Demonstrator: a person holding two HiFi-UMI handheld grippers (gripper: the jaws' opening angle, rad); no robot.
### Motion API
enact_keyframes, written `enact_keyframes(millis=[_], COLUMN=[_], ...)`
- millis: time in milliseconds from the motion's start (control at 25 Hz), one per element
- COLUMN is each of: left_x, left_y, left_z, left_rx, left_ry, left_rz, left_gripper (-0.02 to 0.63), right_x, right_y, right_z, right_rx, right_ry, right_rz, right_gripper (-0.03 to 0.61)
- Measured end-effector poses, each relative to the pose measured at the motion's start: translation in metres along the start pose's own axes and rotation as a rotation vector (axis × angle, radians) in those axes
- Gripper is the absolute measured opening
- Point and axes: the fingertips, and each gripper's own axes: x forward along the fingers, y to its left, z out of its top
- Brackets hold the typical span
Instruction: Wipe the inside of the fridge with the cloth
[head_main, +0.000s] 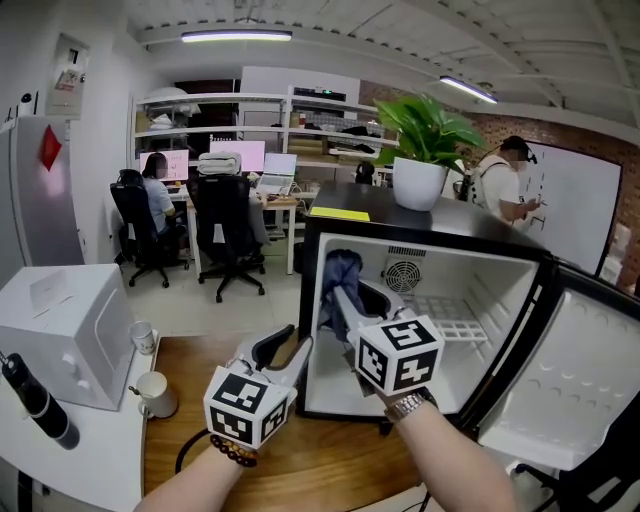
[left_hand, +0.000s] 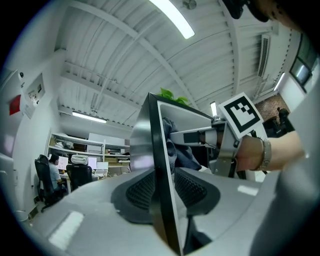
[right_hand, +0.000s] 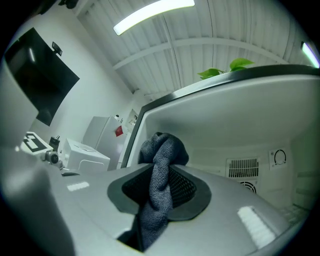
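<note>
Starting nearest the lens, lower centre of the head view:

1. Wooden desk (head_main: 300, 470), carrying the fridge.
2. Left gripper (head_main: 290, 352), lower centre-left. Its jaws are spread, with the front edge of the fridge's left wall standing between the pads. The pads do not appear to press on it.
3. Right gripper (head_main: 345, 305), centre, reaching into the cabinet. Its jaws are pinched on the cloth (right_hand: 160, 175).
4. Cloth, dark grey-blue terry. It is bunched between the right jaws, with a wad standing beyond the tips near the upper left inside wall and a tail hanging below. Judged soft, light and limp. It should drag rather than slip on smooth plastic. It is best held at the gathered middle, as now, so the wad meets the wall before the jaw tips do.
5. Small fridge (head_main: 310, 300), white inside, with its door (head_main: 575, 380) swung open at lower right and a wire shelf (head_main: 445, 320) at the back. It is probably light enough to shift under a hard push.
6. Potted plant (head_main: 425, 140) on the fridge top.
7. White box (head_main: 65, 335) and mugs (head_main: 157, 393), left.
8. Far office: a seated person (head_main: 157, 195) and a standing person (head_main: 505, 180).
</note>
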Motion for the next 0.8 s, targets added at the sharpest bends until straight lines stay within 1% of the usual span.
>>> enact_keyframes(millis=[360, 800], left_x=[0.009, 0.016], left_y=[0.0, 0.002], left_z=[-0.003, -0.005], left_rx=[-0.005, -0.01], left_ry=[0.006, 0.005], left_rz=[-0.02, 0.003], left_gripper=[0.139, 0.14], right_x=[0.021, 0.049], right_y=[-0.012, -0.036], right_z=[0.002, -0.002], right_rx=[-0.013, -0.064], right_ry=[0.004, 0.072], right_rz=[-0.037, -0.107], right_gripper=[0.081, 0.08])
